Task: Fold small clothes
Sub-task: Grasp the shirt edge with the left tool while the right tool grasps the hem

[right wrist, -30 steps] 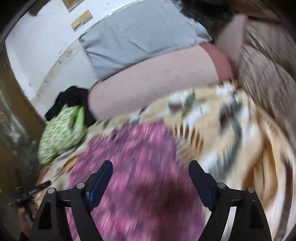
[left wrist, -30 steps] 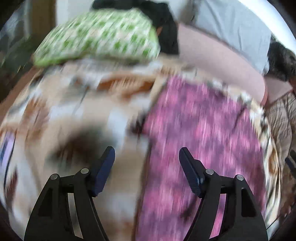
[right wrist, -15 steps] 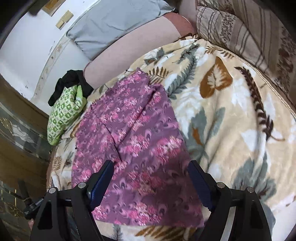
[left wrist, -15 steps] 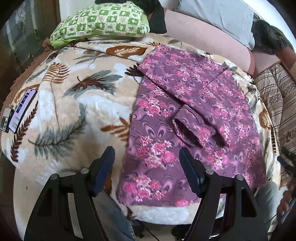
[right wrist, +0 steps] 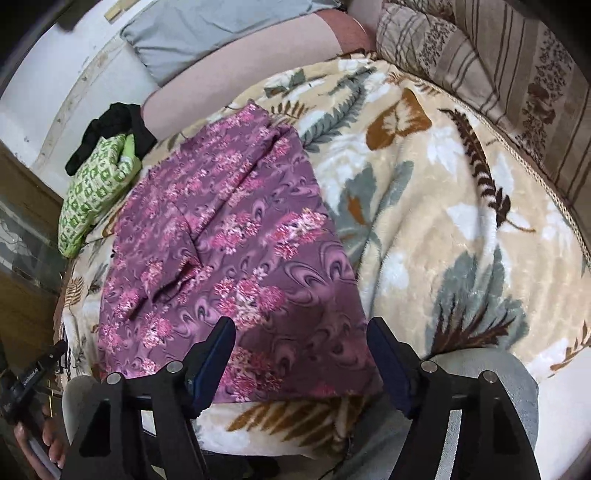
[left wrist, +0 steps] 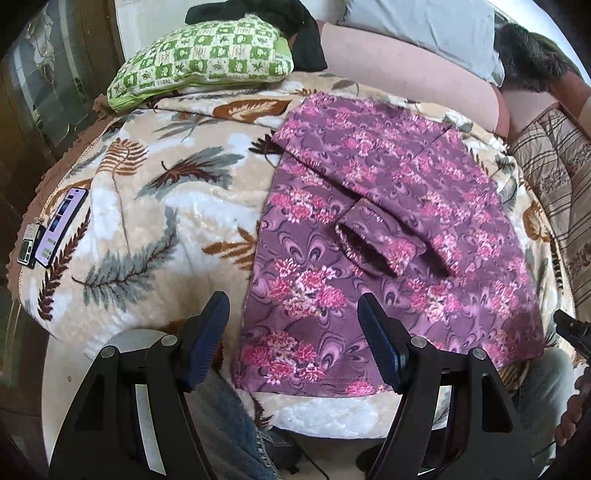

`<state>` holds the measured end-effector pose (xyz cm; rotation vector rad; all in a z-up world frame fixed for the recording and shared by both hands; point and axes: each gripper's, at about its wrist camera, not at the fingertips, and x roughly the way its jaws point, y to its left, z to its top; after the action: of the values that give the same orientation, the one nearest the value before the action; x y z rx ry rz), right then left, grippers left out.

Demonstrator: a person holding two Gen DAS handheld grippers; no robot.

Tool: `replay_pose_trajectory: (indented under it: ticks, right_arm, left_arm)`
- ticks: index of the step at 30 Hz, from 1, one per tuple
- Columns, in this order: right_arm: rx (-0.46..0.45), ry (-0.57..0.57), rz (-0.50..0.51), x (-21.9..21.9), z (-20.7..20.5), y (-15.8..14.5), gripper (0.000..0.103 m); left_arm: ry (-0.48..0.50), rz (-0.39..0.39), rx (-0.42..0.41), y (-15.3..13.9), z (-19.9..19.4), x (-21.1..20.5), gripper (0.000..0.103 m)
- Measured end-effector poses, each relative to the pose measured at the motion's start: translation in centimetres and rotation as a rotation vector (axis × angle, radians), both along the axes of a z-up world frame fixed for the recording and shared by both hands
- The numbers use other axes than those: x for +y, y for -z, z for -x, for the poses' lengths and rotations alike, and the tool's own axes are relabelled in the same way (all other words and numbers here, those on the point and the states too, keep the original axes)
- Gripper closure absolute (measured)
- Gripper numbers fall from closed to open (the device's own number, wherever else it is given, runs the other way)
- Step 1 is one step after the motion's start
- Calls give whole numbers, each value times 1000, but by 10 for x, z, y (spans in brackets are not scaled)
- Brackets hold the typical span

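A purple garment with pink flowers lies flat on the leaf-patterned blanket, one sleeve folded across its middle. My left gripper hovers open over the garment's near left hem corner, with nothing pinched. In the right wrist view the same garment spreads to the upper left. My right gripper hangs over the near right hem corner. Its jaws are closing, and cloth shows between the fingers, but the pads are not pressing on it.
A green checked pillow and a black cloth lie at the far left. A phone and a small device rest on the blanket's left edge. A striped cushion borders the right side. A person's knees sit below the near edge.
Both views went from a blurred sweep to steady. Both grippers drew back toward the near edge of the bed, over the garment's hem. The right jaws narrowed a little.
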<state>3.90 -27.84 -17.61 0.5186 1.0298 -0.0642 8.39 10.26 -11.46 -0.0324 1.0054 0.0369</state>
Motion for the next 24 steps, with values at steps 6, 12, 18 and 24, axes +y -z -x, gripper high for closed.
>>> replay_pose_trajectory:
  ticks: [6, 12, 18, 24]
  right_arm:
    - [-75, -26, -90, 2, 1, -11, 33]
    - [-116, -71, -118, 5, -29, -31, 33]
    - [-165, -42, -149, 6, -71, -44, 33]
    - [-158, -132, -122, 10, -147, -54, 33]
  left_arm:
    - [5, 77, 34, 6, -11, 7, 31]
    - [3, 120, 25, -8, -51, 16, 31]
    - [-5, 98, 11, -13, -93, 24, 31]
    - [24, 93, 49, -1, -178, 27, 31]
